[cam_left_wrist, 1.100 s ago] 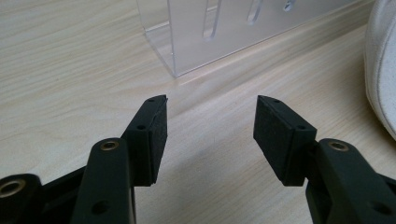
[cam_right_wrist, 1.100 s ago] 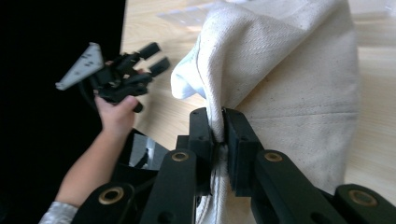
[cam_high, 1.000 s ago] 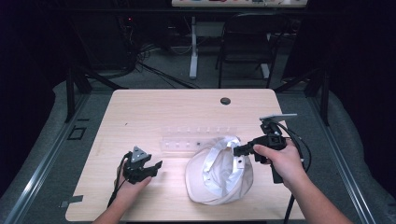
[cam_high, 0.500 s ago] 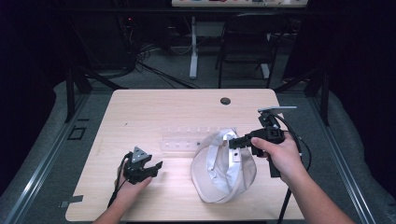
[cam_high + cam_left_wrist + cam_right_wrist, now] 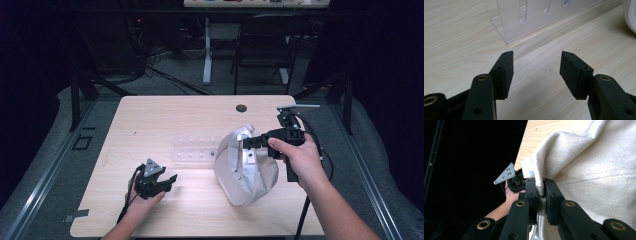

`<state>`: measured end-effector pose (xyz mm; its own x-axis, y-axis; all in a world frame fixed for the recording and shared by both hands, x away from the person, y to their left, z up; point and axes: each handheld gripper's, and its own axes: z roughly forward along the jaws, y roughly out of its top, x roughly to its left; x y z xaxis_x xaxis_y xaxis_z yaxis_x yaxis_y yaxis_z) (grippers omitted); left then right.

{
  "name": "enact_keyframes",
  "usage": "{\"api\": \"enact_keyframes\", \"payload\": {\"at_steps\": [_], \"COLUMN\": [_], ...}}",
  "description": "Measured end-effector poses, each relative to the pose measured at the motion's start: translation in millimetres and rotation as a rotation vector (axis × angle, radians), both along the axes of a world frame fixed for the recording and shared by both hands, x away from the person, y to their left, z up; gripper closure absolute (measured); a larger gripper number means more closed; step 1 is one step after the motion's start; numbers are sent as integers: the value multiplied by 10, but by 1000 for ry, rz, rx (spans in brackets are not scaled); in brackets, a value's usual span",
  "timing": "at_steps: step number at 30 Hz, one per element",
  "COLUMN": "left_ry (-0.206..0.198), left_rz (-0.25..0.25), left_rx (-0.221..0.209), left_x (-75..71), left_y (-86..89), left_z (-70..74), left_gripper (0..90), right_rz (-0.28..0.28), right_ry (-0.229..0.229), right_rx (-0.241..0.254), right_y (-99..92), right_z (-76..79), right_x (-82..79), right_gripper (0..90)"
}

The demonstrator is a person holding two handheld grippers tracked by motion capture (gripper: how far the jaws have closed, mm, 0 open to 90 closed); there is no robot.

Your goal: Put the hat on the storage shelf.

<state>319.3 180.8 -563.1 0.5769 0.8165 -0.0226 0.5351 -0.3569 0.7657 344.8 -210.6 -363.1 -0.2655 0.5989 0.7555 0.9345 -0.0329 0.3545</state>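
On one table [image 5: 150, 120]: one cap [image 5: 250, 172], one clear rack [image 5: 195, 149], two grippers.

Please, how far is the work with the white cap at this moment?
Done: the right hand-held gripper is shut on the edge of the white cap, which is tilted up off the table. In hand: that lift. Left, probably: placing it, perhaps by the clear rack. The left hand-held gripper is open and holds nothing.
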Motion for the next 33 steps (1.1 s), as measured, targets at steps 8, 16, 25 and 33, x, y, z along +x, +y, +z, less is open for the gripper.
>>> {"api": "enact_keyframes", "payload": {"at_steps": [8, 16, 25, 33], "left_ry": [-7, -19, -20, -63], "left_rz": [-19, -69, -150, -228], "left_rx": [-9, -38, -104, -105], "left_x": [-36, -113, -216, -297], "left_y": [-44, -132, -402, -702], "left_z": [31, 117, 223, 382], "left_gripper": [452, 464, 503, 480], "right_rz": [-13, -15, -19, -36], "right_ry": [-21, -37, -58, -72], "right_rx": [33, 35, 43, 31], "right_y": [18, 70, 94, 144], "right_z": [85, 168, 312, 411], "right_x": [50, 85, 182, 289], "right_gripper": [825, 825, 825, 825]}}
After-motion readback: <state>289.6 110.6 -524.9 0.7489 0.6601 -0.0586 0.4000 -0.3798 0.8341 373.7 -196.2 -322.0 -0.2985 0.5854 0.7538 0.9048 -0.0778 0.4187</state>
